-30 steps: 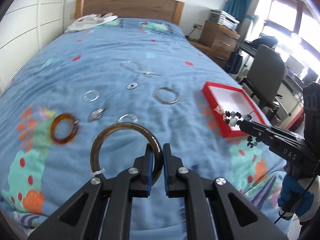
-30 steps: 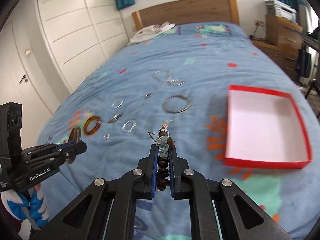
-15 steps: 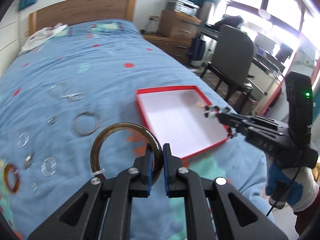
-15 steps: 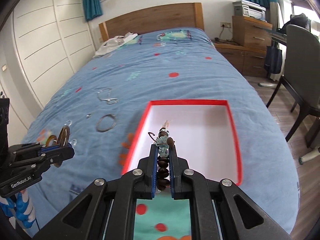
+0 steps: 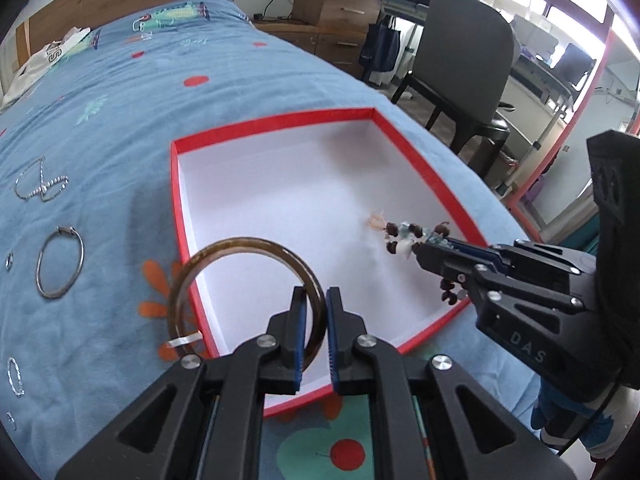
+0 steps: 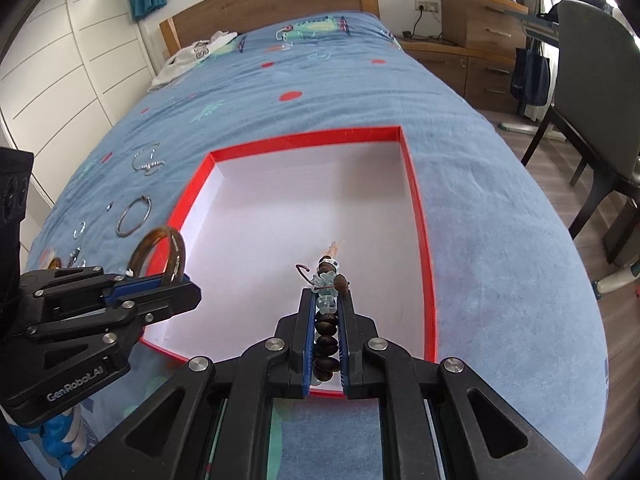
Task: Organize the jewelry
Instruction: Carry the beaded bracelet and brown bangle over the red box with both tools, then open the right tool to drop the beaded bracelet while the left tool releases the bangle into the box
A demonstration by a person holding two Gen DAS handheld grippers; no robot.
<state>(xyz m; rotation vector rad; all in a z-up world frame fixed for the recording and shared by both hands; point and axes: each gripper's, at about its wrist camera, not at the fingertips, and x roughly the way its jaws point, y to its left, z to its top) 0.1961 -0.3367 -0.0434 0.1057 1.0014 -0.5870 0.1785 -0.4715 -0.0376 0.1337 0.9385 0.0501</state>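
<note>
The left tool is pinched on the rim of a brown bangle, which stands upright over the near left corner of the red box. The right tool is clamped on a beaded bracelet, its beads and hook projecting past the tips, over the box's white floor near the right wall. The box lies open on the blue bedspread. Left of the box, on the bedspread: a thin metal hoop, then a silver chain farther toward the headboard, with small rings beyond the hoop.
</note>
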